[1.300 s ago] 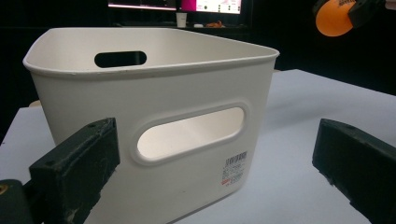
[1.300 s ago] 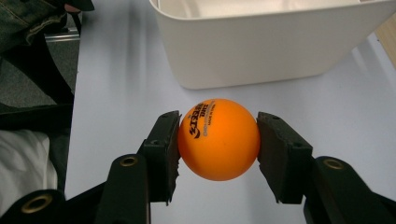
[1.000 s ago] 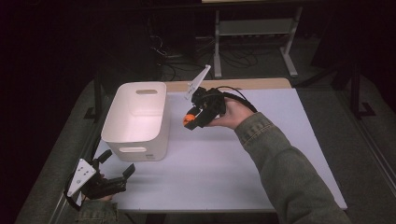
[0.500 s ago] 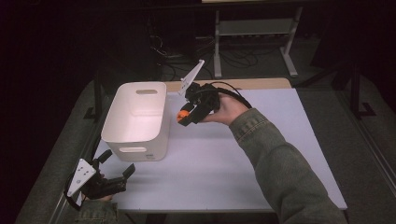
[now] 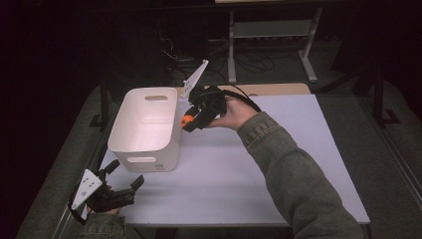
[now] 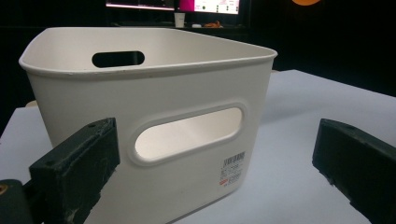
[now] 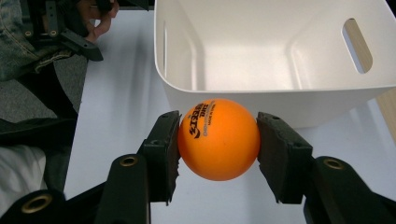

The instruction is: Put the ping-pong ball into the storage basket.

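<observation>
An orange ping-pong ball (image 7: 218, 139) with dark print sits between the pads of my right gripper (image 7: 218, 144), which is shut on it. From above, the ball (image 5: 187, 121) hangs just beside the right rim of the white bin (image 5: 144, 144), with the right gripper (image 5: 191, 119) held above the table. The bin's empty inside (image 7: 261, 60) lies just ahead of the ball. My left gripper (image 5: 124, 174) rests at the table's near left corner, jaws open and empty, facing the bin's handle slot (image 6: 189, 133).
The white table (image 5: 278, 164) stretches to the right of the bin. A metal stand (image 5: 271, 30) and cables lie on the floor beyond the far edge. A sleeve (image 5: 293, 184) crosses the table's right half.
My right gripper has carried the ball leftward and a little up, from over the table to the bin's right rim. The left gripper has stayed put.
</observation>
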